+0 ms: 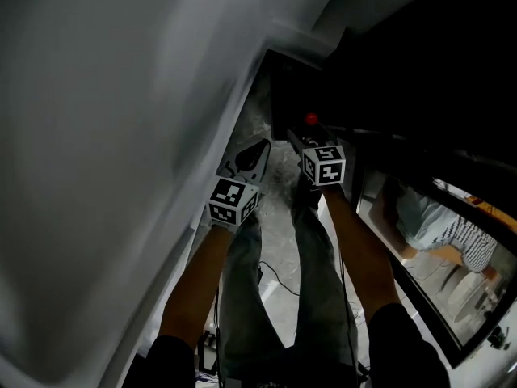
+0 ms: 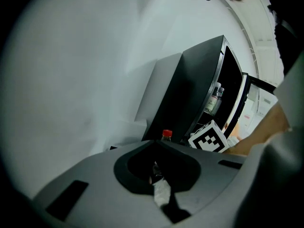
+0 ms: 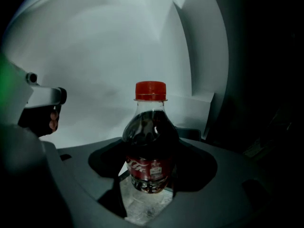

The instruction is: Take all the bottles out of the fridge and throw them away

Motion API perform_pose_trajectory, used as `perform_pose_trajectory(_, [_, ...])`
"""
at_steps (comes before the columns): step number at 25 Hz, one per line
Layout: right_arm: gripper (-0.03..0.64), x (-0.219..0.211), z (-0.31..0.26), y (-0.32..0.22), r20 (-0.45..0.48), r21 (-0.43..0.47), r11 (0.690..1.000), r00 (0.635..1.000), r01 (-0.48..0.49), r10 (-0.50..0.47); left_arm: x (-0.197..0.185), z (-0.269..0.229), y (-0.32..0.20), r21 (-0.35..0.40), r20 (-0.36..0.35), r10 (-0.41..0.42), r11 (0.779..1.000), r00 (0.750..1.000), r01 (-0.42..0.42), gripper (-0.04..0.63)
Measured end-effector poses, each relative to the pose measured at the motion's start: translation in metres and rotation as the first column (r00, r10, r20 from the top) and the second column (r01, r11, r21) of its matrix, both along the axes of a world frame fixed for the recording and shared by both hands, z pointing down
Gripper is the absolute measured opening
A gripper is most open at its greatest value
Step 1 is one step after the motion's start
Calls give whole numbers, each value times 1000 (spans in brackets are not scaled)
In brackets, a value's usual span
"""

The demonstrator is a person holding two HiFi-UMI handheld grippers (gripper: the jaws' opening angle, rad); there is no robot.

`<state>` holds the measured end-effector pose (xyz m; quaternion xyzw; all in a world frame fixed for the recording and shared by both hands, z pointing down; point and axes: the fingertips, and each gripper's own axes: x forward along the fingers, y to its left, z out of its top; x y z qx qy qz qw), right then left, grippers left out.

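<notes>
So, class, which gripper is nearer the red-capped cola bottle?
Right. The right gripper is clamped on the cola bottle; the left gripper, shut and empty, sits apart to its left.

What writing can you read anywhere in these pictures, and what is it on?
Cola bottle, red label: white script, too blurred to read.
Bottles in the fridge: labels too small to read.
Marker cubes: black-and-white patterns only, no words.
No readable text anywhere.
</notes>
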<state>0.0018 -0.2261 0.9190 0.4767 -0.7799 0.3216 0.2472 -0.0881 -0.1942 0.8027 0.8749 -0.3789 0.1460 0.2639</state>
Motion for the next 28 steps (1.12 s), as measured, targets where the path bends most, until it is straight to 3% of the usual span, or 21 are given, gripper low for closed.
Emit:
perform_pose_trajectory(10, [305,11,105,-13,-30,-45,999,999,-31,29,13,66,-24,65,15,43,997,999,-44,2])
perform_pose_trajectory(17, [308,21,167,-8,-98,-92,994,994,-57,48,9,98,-26,66,37,65,996,997,-67,2])
perform_pose_trajectory(21, [308,29,175,-15,-100,-122,983,988,-134,122,4,97,-28,67,36,64,996,997,-66,2])
perform_pose_trajectory(24, [308,32,179,-4,-158,-162,979,982,-126,100,3,91,-26,61,35,63,996,997,-65,2])
perform_pose_trajectory(28, [264,36,149,2,-144,-117,981,980,-154,136,1,75,-25,54,32,62,997,998,-64,2])
